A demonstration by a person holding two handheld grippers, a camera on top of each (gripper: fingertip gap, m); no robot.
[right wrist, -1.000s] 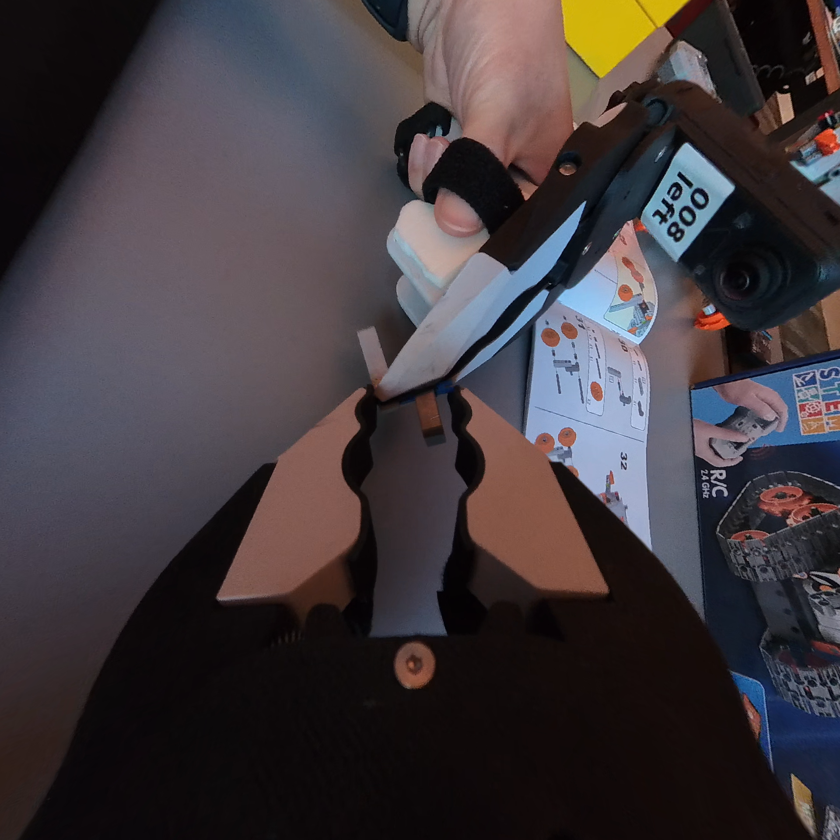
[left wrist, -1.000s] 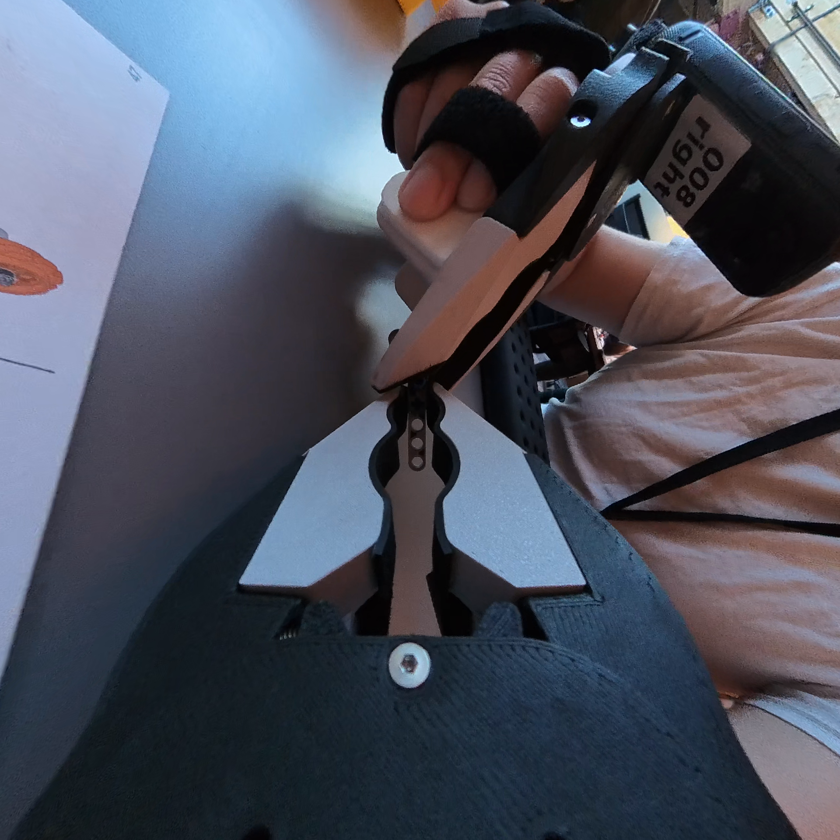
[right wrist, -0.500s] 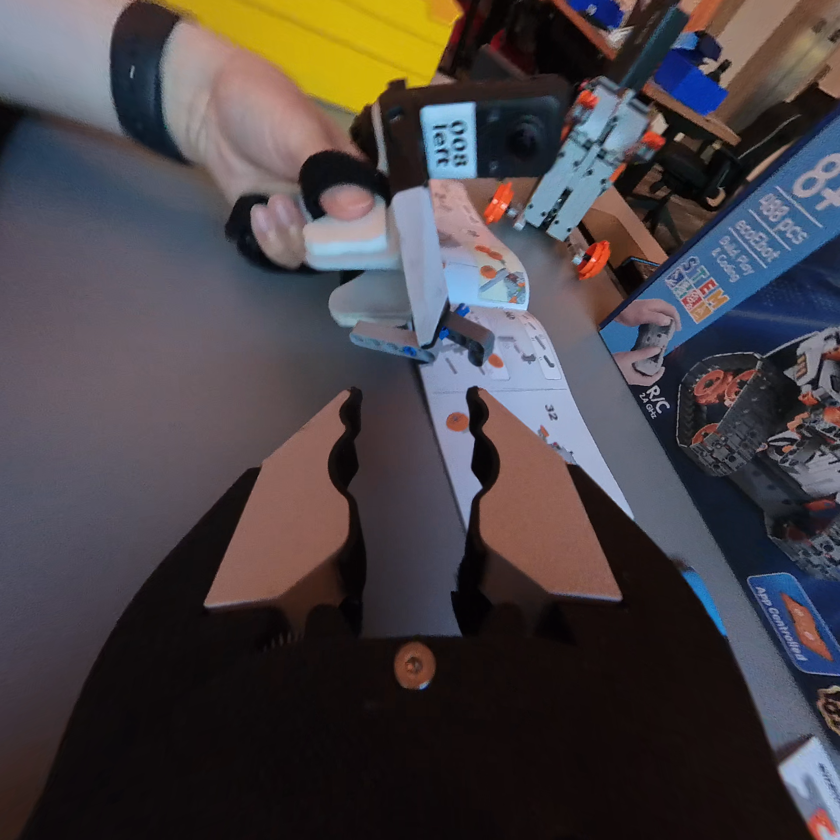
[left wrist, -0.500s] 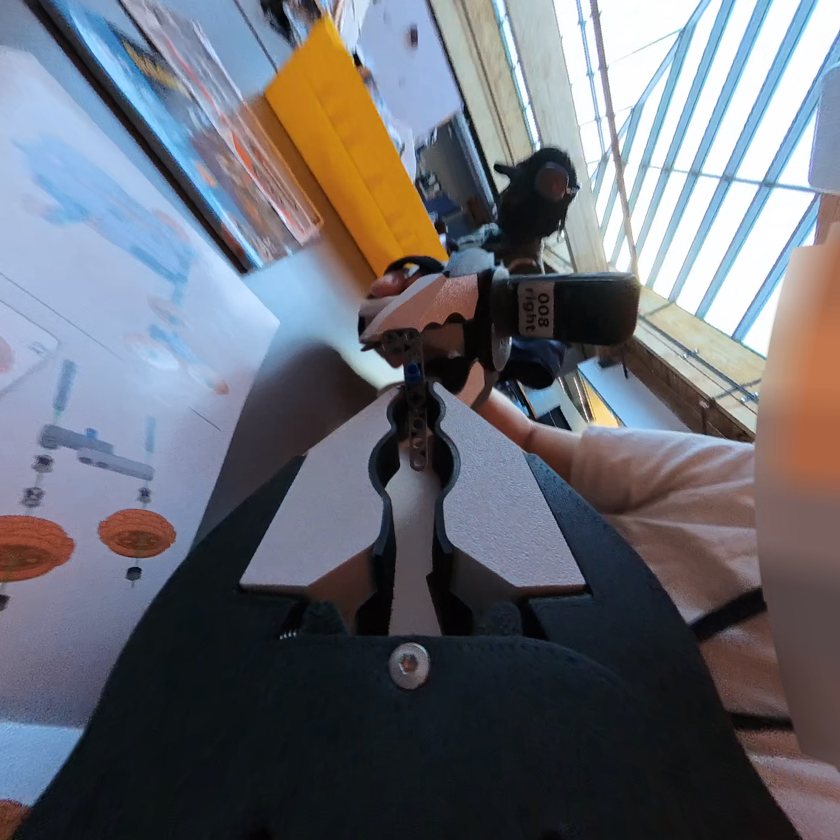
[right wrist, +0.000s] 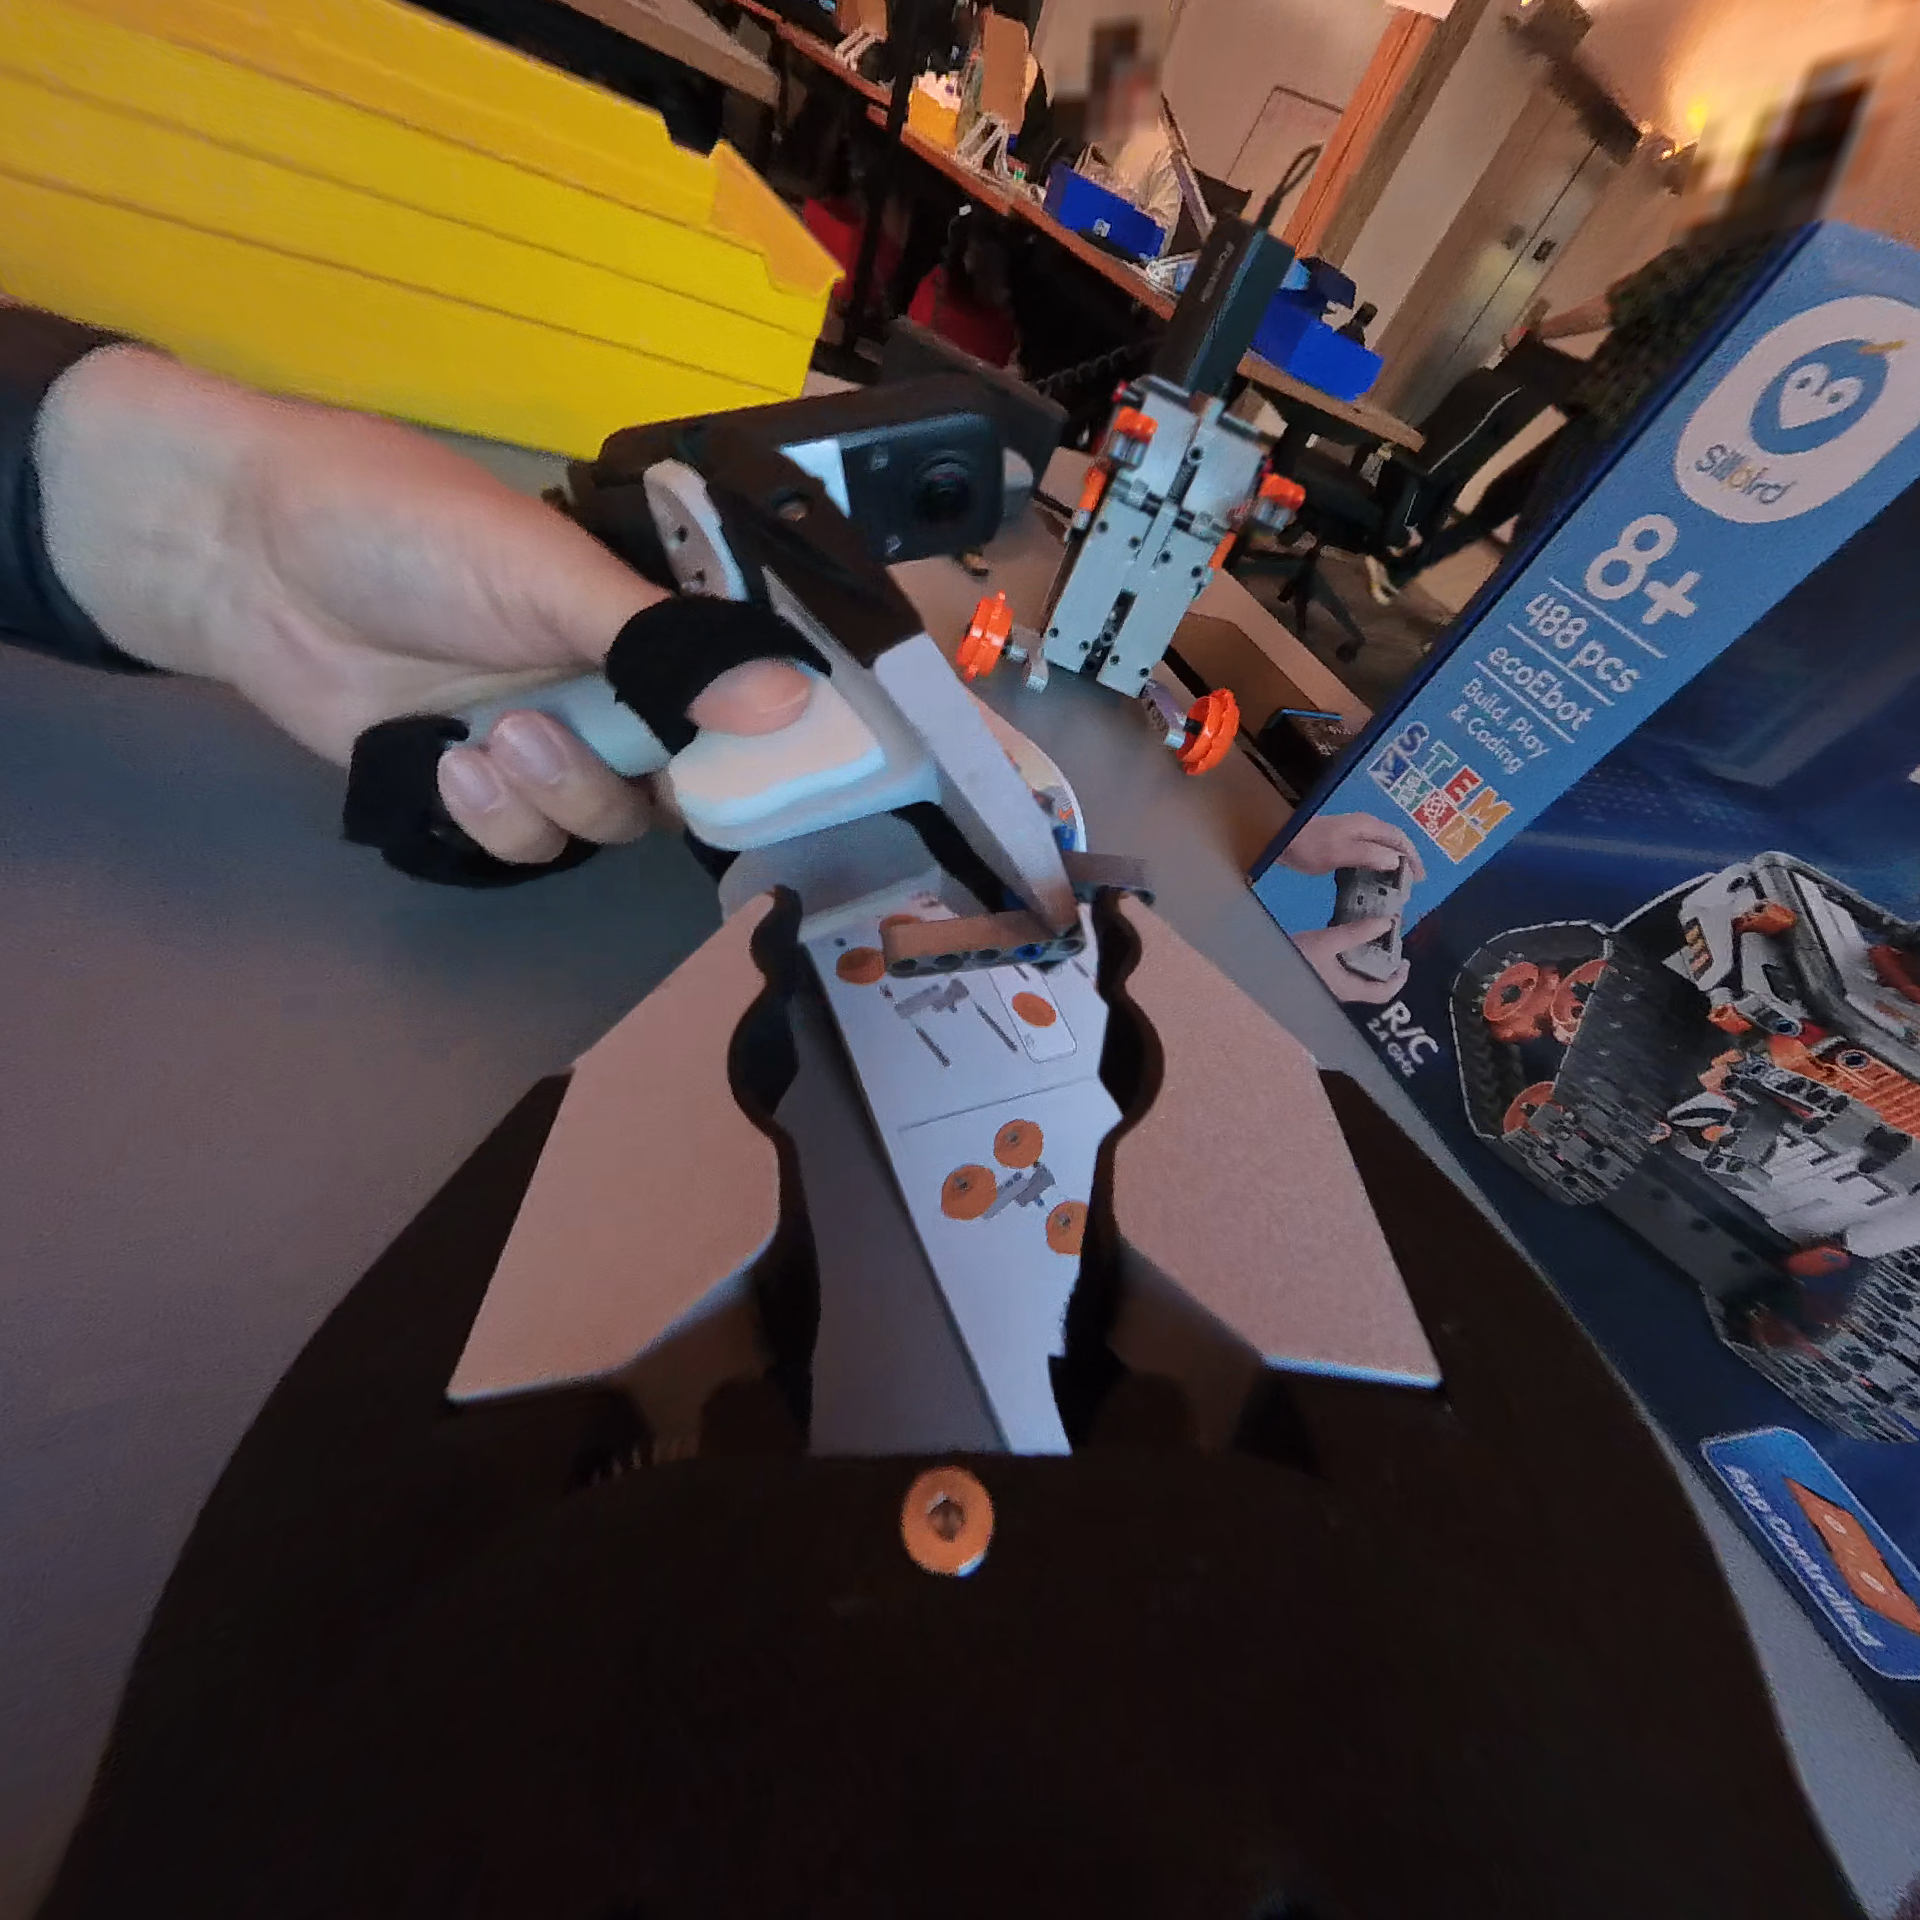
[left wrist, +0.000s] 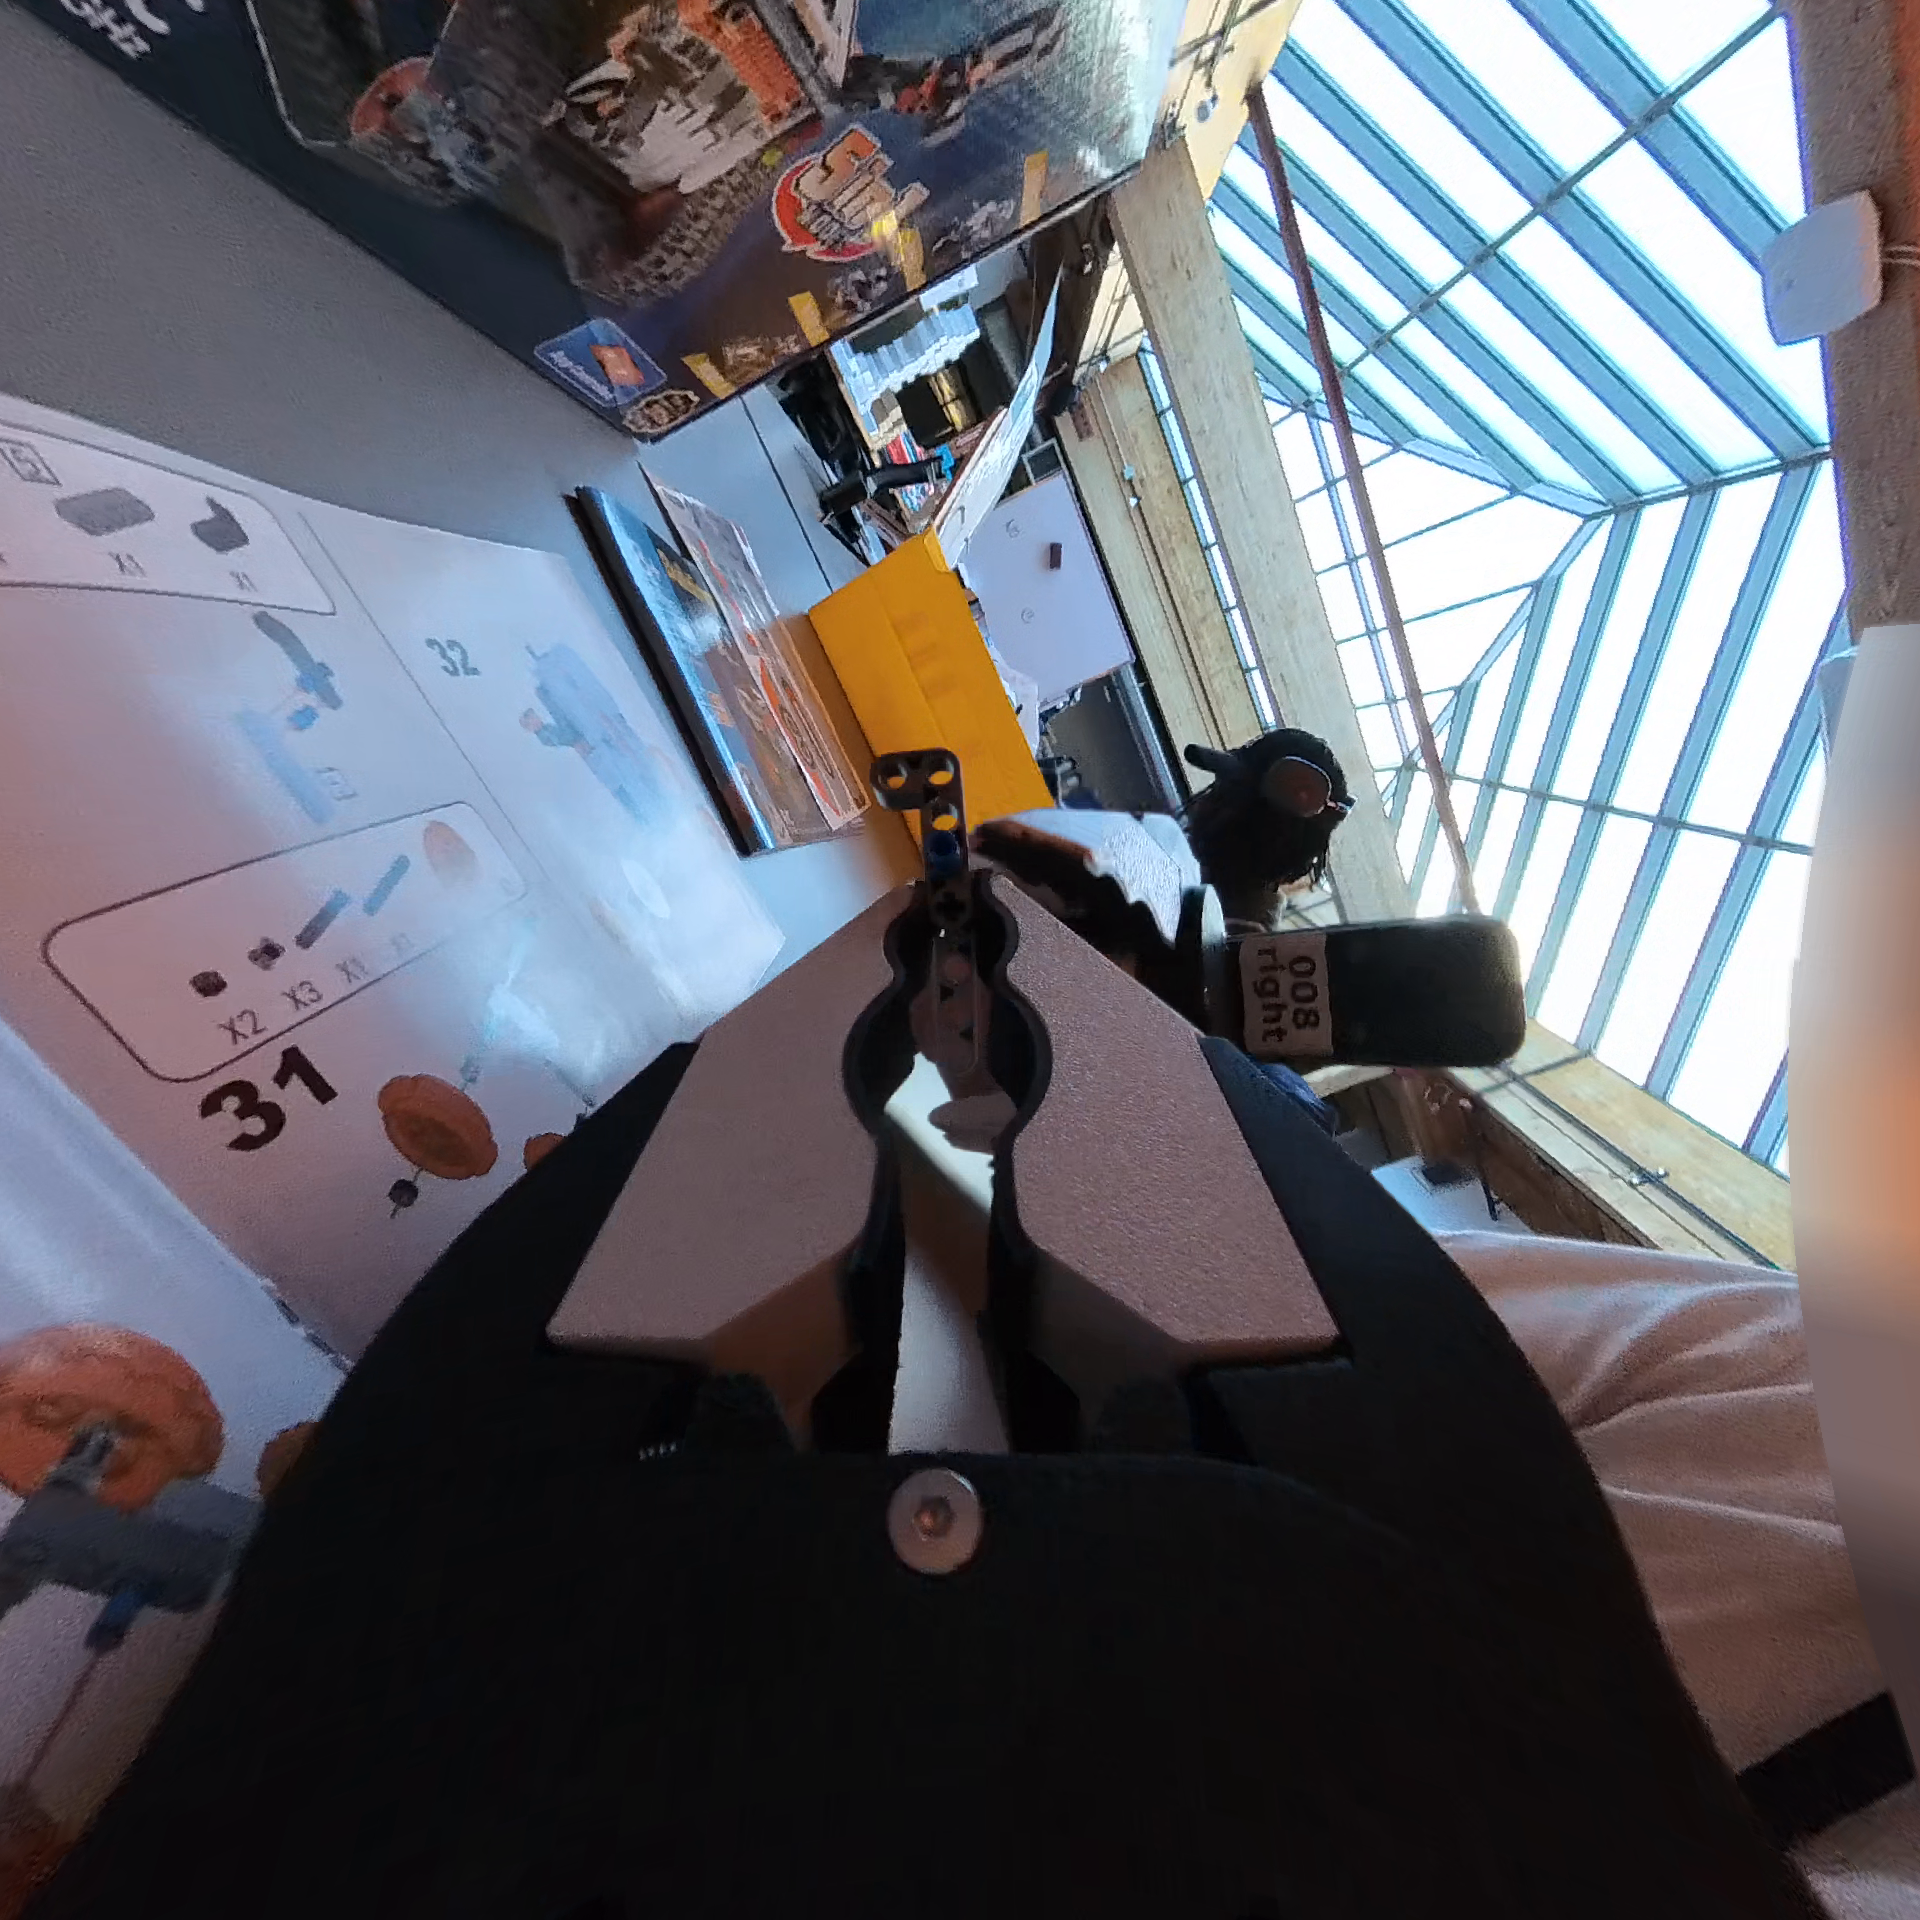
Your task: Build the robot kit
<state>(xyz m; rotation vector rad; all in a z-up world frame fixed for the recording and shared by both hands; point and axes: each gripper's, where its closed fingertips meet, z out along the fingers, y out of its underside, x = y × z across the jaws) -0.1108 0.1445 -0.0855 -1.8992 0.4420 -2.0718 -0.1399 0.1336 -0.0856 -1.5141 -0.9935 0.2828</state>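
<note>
My left gripper [left wrist: 951, 909] is shut on a dark grey holed building beam [left wrist: 940, 883] with a blue pin; the beam sticks out past the tips. In the right wrist view the left gripper [right wrist: 1044, 904] holds that beam [right wrist: 977, 940] level, just above an open instruction booklet [right wrist: 987, 1143]. My right gripper [right wrist: 945, 920] is open, and the beam lies across the gap between its fingertips without being gripped. The right gripper [left wrist: 1086, 868] also shows just right of the beam in the left wrist view.
A grey model with orange wheels [right wrist: 1132, 582] stands behind the booklet on the grey table [right wrist: 312, 1039]. A large blue toy box [right wrist: 1662, 831] lies at the right. Yellow bins [right wrist: 364, 239] stand at the back left. The booklet [left wrist: 312, 831] lies left of my left gripper. The tips of both grippers are at nearly the same place.
Both views have swung up from the table to the room. My right jaws have opened wider and come back up to the beam. The left gripper has kept hold of the beam.
</note>
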